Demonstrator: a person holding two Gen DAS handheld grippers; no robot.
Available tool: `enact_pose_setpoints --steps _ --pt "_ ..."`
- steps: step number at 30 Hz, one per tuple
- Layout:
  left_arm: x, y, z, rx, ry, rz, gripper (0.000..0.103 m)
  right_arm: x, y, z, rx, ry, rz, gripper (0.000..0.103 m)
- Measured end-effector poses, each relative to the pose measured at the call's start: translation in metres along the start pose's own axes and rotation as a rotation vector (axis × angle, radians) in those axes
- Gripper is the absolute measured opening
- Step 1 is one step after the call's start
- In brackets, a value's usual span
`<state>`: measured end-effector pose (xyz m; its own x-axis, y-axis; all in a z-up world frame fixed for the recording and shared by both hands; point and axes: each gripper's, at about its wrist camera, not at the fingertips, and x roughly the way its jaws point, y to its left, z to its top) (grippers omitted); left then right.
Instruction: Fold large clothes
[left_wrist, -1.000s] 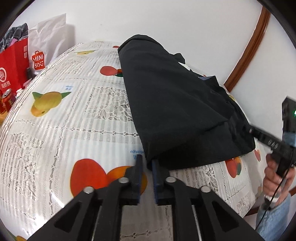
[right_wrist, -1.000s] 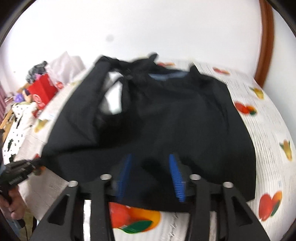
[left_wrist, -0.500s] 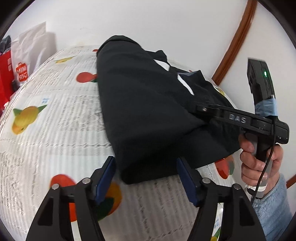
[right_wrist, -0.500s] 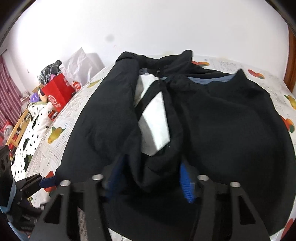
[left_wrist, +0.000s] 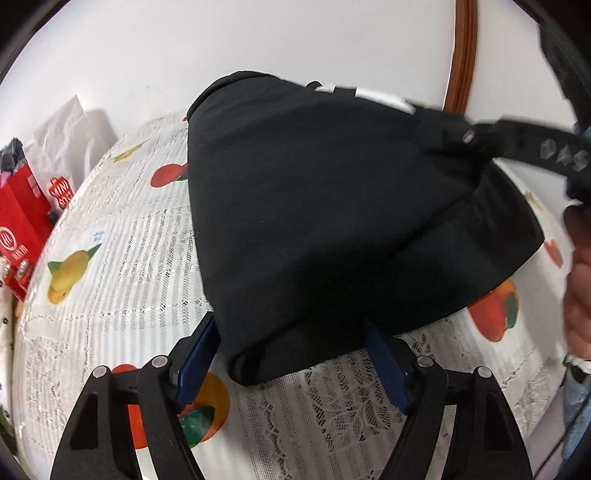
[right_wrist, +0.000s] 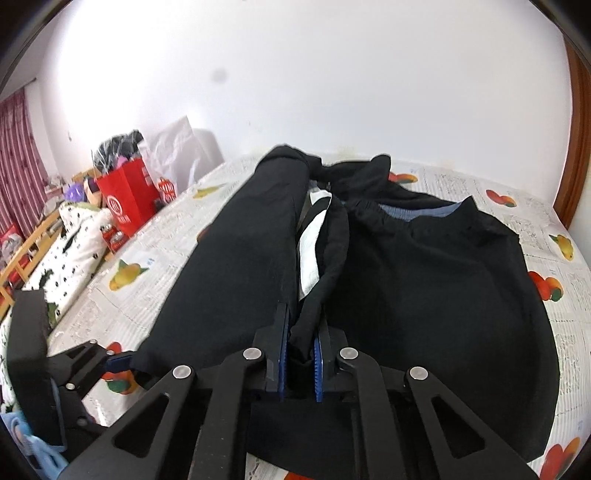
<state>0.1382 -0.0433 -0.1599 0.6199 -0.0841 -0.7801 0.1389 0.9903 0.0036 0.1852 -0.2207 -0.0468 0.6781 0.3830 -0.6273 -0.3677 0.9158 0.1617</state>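
Black cotton garment (right_wrist: 424, 288), large, part-folded, spread on a white lace-patterned tablecloth printed with fruit (left_wrist: 122, 258); long axis runs away from both cameras toward the white wall. Leftmost item: left gripper (left_wrist: 291, 360), black frame with blue pads, jaws wide and opening, straddling the near left corner of the cloth with that corner between the pads but no pad pressing on it. Left half of the garment: a long folded-over panel lying lengthwise, its inner edge meeting a strip of white lining (right_wrist: 314, 243) at the centre line. Centre: right gripper (right_wrist: 299, 363), jaws narrow and closing, pads pinched on a bunched ridge of black cloth at the near hem, directly ahead of the fingers. Right half: flat, unfolded, reaching toward the table's right edge; a pale blue band shows at the far collar end. Judgement: the right hand is the one engaged, and the next fold would carry cloth along or across the centre line. Hard to make out: layers under the ridge, the near hem below the right gripper's frame, and the person's hand (left_wrist: 580, 280), blurred and cut off at the edge.
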Motion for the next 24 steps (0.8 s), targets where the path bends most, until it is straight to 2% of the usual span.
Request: enact_pose_setpoints --steps 7,12,15,19,22,24 --pt "0.003 0.004 0.006 -0.014 0.02 0.007 0.077 -0.056 -0.025 -0.002 0.048 -0.166 0.028 0.008" --pt "0.005 0.006 0.009 -0.018 0.021 0.012 0.077 -0.089 -0.067 -0.019 0.167 -0.25 0.01 0.008" --pt "0.007 0.007 0.011 -0.014 0.024 0.009 0.077 -0.092 -0.089 -0.037 0.219 -0.233 -0.022 0.008" --pt "0.008 0.006 0.008 -0.009 0.017 0.011 0.079 -0.069 -0.105 -0.062 0.229 -0.122 -0.096 0.009" --pt "0.006 0.0 0.007 0.015 0.018 -0.004 0.078 -0.051 -0.11 -0.072 0.226 -0.042 -0.149 0.015" --pt "0.003 -0.001 0.007 0.024 0.023 -0.039 0.077 -0.051 -0.112 -0.073 0.231 -0.042 -0.158 0.026"
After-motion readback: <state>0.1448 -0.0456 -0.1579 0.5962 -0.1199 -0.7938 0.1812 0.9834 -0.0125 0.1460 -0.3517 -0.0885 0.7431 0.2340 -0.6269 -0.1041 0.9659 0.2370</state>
